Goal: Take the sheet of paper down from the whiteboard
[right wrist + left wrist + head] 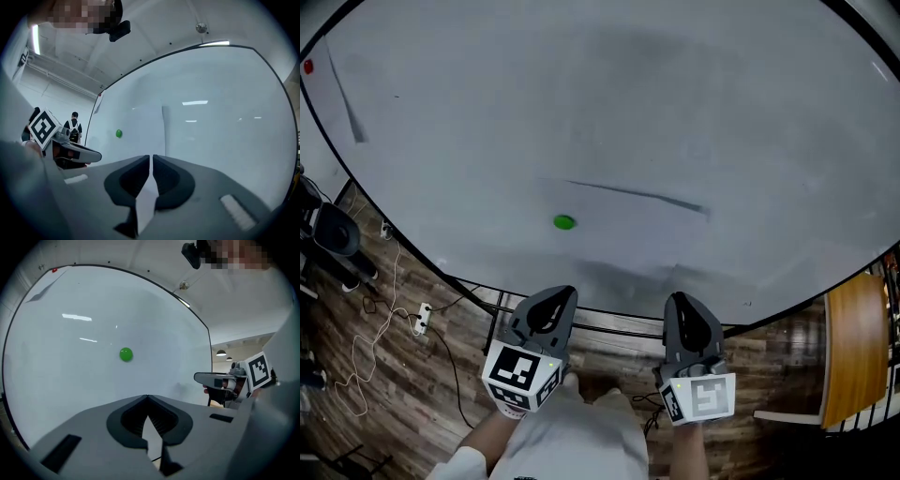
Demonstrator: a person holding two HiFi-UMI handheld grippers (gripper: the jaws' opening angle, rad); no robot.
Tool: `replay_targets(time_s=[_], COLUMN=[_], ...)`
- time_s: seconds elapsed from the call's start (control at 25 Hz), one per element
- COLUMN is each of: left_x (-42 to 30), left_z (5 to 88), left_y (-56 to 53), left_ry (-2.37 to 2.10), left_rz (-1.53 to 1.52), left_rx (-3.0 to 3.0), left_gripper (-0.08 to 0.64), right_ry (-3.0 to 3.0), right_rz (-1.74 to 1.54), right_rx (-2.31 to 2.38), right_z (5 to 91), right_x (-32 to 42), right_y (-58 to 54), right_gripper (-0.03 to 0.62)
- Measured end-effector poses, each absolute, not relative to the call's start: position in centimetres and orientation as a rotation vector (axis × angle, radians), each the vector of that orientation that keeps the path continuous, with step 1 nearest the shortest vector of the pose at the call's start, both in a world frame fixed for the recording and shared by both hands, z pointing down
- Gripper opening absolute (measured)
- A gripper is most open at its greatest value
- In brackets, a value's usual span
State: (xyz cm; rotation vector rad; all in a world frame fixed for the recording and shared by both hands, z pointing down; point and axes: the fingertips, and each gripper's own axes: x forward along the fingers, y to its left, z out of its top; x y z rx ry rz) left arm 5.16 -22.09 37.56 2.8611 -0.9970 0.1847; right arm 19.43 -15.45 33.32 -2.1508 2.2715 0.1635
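Observation:
A large whiteboard (609, 103) fills the head view ahead of me. A green round magnet (563, 222) sticks to it low down. Just right of the magnet a thin dark line marks the edge of a white sheet of paper (637, 195), hard to tell from the board. In the right gripper view that paper edge (162, 131) is a straight line right of the magnet (118, 133). My left gripper (555, 298) and right gripper (680, 305) hang side by side below the board's lower edge, short of it. Both are shut and hold nothing.
A red magnet (308, 67) pins another pale strip at the board's far upper left. White cables and a power strip (422, 319) lie on the wooden floor at left. A wooden tabletop (853, 347) stands at right. A person (73, 124) stands far off.

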Motion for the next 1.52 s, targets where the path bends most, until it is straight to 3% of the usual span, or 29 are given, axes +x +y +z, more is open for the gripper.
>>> replay_targets(time_s=[0.84, 1.4, 1.52], left_x=[6.2, 6.1, 6.0], left_z=[34.3, 34.0, 33.7], left_y=[-23.4, -22.2, -22.3], left_ry=[-1.149, -1.190, -1.195], left_rz=[0.088, 0.100, 0.096], left_rx=[2.816, 2.811, 2.812], left_gripper=[0.006, 0.006, 0.006], right_ry=[2.427, 2.488, 2.484], right_rz=[0.353, 0.345, 0.338], right_rx=[-1.901, -1.866, -1.891], right_z=[24.7, 24.2, 24.5], right_x=[20.1, 19.4, 19.5], right_y=[-19.9, -20.9, -21.0], right_gripper=[0.074, 0.074, 0.012])
